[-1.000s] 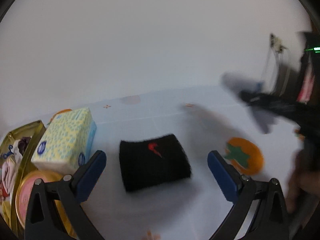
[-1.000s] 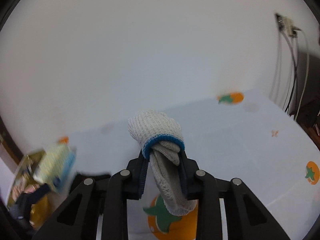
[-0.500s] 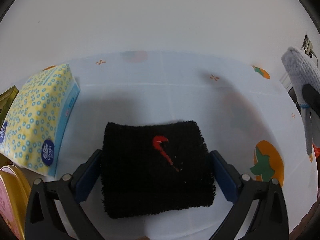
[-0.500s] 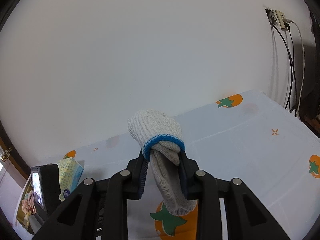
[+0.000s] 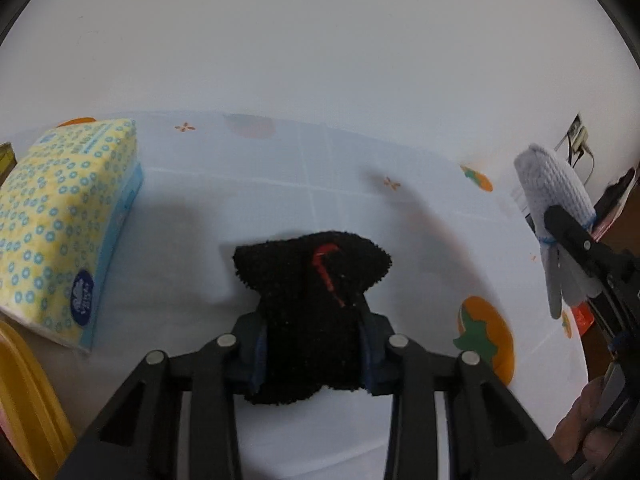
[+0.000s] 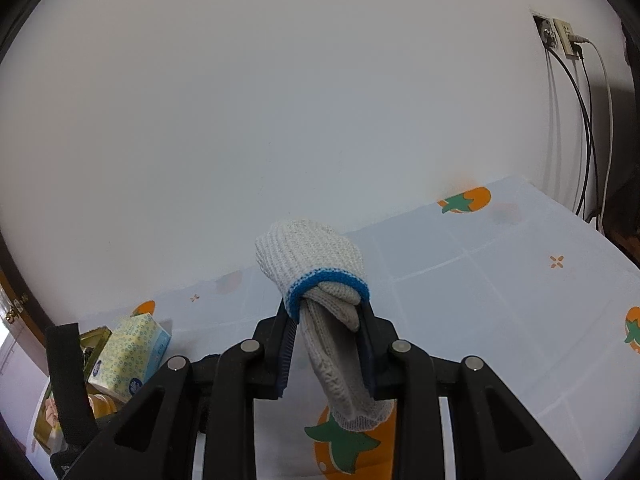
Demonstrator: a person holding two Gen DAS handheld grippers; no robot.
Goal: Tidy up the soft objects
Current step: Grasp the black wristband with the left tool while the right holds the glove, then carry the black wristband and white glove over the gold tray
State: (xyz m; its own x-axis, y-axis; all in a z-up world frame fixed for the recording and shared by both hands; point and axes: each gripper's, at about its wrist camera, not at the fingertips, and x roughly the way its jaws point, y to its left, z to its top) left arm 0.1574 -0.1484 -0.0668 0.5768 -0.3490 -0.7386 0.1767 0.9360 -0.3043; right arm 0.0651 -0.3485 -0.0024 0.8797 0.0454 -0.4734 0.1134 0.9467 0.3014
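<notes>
Now the left gripper [image 5: 312, 344] is closing and squeezes the black wristband [image 5: 310, 280] on the white tablecloth [image 5: 240, 184] near the tissue pack [image 5: 64, 216], while the right gripper [image 6: 326, 350] pinches a white knit glove [image 6: 316, 264] above it.

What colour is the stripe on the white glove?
Bright blue, a band around the cuff of the white knitted glove. It shows best in the right wrist view.

Black wristband [image 5: 310, 304] with red logo, white blue-cuffed glove [image 6: 320, 276], yellow blue-ringed tissue pack [image 5: 60, 220], orange-fruit tablecloth [image 5: 248, 192].
</notes>
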